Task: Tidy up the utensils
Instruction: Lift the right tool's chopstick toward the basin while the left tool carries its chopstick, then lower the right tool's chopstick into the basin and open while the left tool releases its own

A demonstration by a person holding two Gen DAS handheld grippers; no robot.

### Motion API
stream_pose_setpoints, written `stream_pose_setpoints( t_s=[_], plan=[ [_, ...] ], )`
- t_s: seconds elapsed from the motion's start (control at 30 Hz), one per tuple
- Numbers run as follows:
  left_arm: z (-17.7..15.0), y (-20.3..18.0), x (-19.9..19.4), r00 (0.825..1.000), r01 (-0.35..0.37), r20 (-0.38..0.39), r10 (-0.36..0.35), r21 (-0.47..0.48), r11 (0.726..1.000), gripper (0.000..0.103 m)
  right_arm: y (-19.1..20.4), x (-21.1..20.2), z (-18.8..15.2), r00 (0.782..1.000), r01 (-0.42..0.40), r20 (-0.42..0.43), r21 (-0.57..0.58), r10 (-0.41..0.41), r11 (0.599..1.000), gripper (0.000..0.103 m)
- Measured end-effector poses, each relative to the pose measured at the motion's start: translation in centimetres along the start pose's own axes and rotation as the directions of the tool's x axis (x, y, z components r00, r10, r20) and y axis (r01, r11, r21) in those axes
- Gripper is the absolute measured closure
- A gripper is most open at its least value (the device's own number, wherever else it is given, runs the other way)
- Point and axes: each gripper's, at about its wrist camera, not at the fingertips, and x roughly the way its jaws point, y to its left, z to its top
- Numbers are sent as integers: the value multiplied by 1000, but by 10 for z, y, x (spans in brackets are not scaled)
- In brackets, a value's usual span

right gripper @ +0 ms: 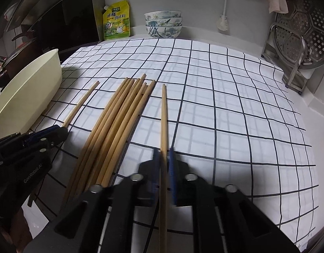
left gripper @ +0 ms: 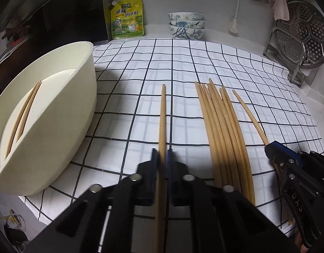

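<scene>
A cream oval holder [left gripper: 62, 113] sits at nine o'clock on the checked cloth [left gripper: 183, 67], with two chopsticks inside [left gripper: 24, 113] lying side by side along its floor. Next comes the left gripper [left gripper: 162, 154], its blue pads pinching a single pale wooden chopstick [left gripper: 163, 116] that runs straight toward twelve o'clock, tip clear of the cloth's far rows. Just right of it a loose bundle of chopsticks [left gripper: 221, 130] lies fanned on the cloth, round, plain, tan, tips toward twelve. At three o'clock the right gripper [right gripper: 164, 154] is clamped on another chopstick [right gripper: 163, 116], likewise pointing at twelve.

Along the back wall, a yellow-green seasoning pouch [left gripper: 127, 19] stands at eleven o'clock, a stack of flowered bowls [left gripper: 186, 25] at twelve, a white brush [left gripper: 234, 26] hangs at one, and a perforated steel steamer plate [left gripper: 303, 35] leans in a rack at two. Nothing lies on the cloth between the held chopstick and the holder.
</scene>
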Motion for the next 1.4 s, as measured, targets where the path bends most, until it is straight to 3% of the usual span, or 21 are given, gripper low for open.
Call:
stream_pose_setpoints(
  t_s=[0.43, 0.67, 1.0, 1.23, 1.4],
  plan=[
    [0, 6, -8, 999, 18, -32, -19, -24, 1000, 96, -4, -7, 1, 998, -57, 12, 53, 56, 997, 97],
    [3, 4, -28, 1000, 10, -1, -10, -15, 1000, 96, -11, -22, 3, 995, -94, 53, 86, 90, 992, 97],
    [23, 23, -75, 997, 60, 58, -58, -30, 998, 96, -4, -54, 17, 980, -171, 123, 109, 158, 979, 97],
    [44, 68, -112, 988, 71, 144, -62, -58, 996, 96, 42, -71, 55, 951, -268, 178, 60, 254, 962, 97],
    [55, 118, -127, 981, 7, 191, 10, -89, 996, 96, 99, -63, 89, 924, -347, 171, 3, 341, 938, 97]
  ],
)
